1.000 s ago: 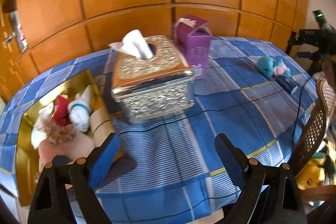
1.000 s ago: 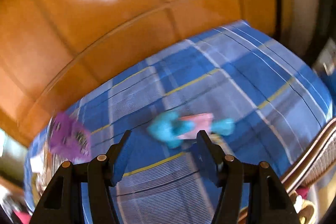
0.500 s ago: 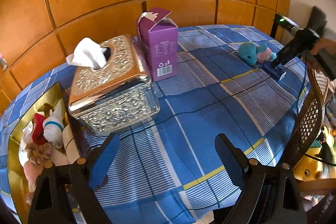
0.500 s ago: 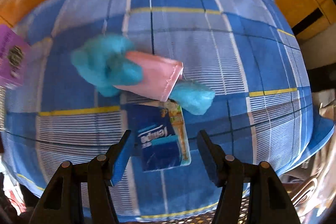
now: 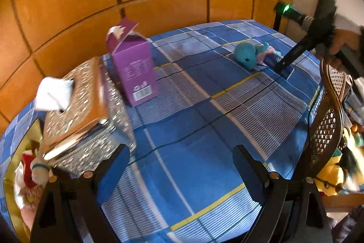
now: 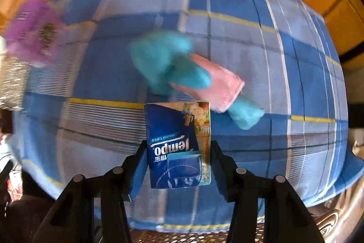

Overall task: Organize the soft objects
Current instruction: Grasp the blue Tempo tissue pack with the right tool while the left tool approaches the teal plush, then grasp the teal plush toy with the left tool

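The right gripper (image 6: 177, 165) is closing around the tissue pack (image 6: 178, 147), which could slip if pinched off-centre.

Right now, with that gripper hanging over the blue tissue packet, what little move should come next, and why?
Probably finish closing, then lift. The right gripper already straddles the tissue packet on the tablecloth, its jaws closing with a slight gap showing on each side. The teal plush toy lies just beyond the packet, so lifting straight up should leave it undisturbed.
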Motion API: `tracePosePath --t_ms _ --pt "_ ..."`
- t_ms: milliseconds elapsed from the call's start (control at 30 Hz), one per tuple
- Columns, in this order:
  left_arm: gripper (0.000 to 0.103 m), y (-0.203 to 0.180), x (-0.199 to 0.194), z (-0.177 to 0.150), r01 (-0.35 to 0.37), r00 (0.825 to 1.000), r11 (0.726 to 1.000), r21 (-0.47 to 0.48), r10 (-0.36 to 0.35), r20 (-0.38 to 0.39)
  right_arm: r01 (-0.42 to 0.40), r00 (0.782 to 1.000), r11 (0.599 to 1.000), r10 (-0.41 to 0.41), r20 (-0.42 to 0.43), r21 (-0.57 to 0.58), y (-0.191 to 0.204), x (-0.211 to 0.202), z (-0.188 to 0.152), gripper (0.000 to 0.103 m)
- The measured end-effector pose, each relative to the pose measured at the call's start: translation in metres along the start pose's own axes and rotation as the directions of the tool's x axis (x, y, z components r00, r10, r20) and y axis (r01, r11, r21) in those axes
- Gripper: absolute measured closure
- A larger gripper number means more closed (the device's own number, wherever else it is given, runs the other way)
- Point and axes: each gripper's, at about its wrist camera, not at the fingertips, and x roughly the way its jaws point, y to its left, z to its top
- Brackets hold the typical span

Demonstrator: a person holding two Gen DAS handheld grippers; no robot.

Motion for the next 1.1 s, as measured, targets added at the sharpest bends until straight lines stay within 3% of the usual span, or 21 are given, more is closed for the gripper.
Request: tracePosePath --t_ms 100,167,233,300,433,533,600,633,733,800,900,933,1100 --pt "0.011 -0.005 0.011 0.013 0.038 0.999 0.999 -0.008 -0.038 -0.025 -0.085 0.987 0.995 0.077 0.141 0.053 -0.011 -0.035 -0.010 0.051" --pt "0.012 -0.010 0.016 0.022 0.069 0.997 0.997 -0.017 -0.069 -0.039 -0.132 0.961 0.981 0.091 0.262 0.143 -0.027 -0.060 -0.012 0.051" --pt "0.012 -0.013 0.022 0.032 0.099 0.994 0.995 -0.018 -0.100 -0.045 -0.140 0.936 0.965 0.056 0.347 0.220 -0.046 -0.074 -0.009 0.051" --pt "0.013 -0.017 0.029 0.045 0.122 0.991 0.992 -0.029 -0.123 -0.051 -0.112 0.907 0.932 -0.046 0.419 0.345 -0.071 -0.079 -0.007 0.051" --pt "0.015 -0.026 0.049 0.073 0.197 0.977 0.978 -0.071 -0.202 -0.075 -0.189 0.872 0.844 -0.091 0.481 0.502 -0.096 -0.067 -0.006 0.051" --pt "0.020 -0.032 0.071 0.093 0.258 0.957 0.958 -0.121 -0.271 -0.105 -0.228 0.835 0.789 -0.144 0.532 0.571 -0.103 -0.054 -0.015 0.051" --pt "0.024 -0.038 0.086 0.107 0.291 0.944 0.945 -0.146 -0.309 -0.116 -0.309 0.815 0.736 -0.122 0.567 0.603 -0.113 -0.051 -0.020 0.051" --pt "0.029 -0.041 0.094 0.114 0.302 0.939 0.940 -0.160 -0.322 -0.123 -0.356 0.788 0.699 -0.132 0.602 0.620 -0.118 -0.052 -0.026 0.051" --pt "0.040 -0.049 0.119 0.135 0.361 0.906 0.900 -0.243 -0.401 -0.139 -0.415 0.759 0.657 -0.132 0.638 0.629 -0.127 -0.048 -0.030 0.051" --pt "0.040 -0.054 0.135 0.148 0.392 0.885 0.870 -0.301 -0.446 -0.137 -0.445 0.738 0.644 -0.130 0.662 0.622 -0.131 -0.047 -0.033 0.051" --pt "0.032 -0.068 0.156 0.165 0.409 0.868 0.842 -0.351 -0.478 -0.135 -0.475 0.719 0.641 -0.113 0.686 0.603 -0.130 -0.047 -0.035 0.051" --pt "0.022 -0.070 0.162 0.168 0.404 0.867 0.838 -0.366 -0.478 -0.137 -0.485 0.712 0.642 -0.104 0.695 0.593 -0.130 -0.046 -0.034 0.051" --pt "0.010 -0.078 0.197 0.183 0.354 0.867 0.789 -0.502 -0.478 -0.140 -0.526 0.689 0.634 -0.071 0.721 0.566 -0.131 -0.044 -0.037 0.051"
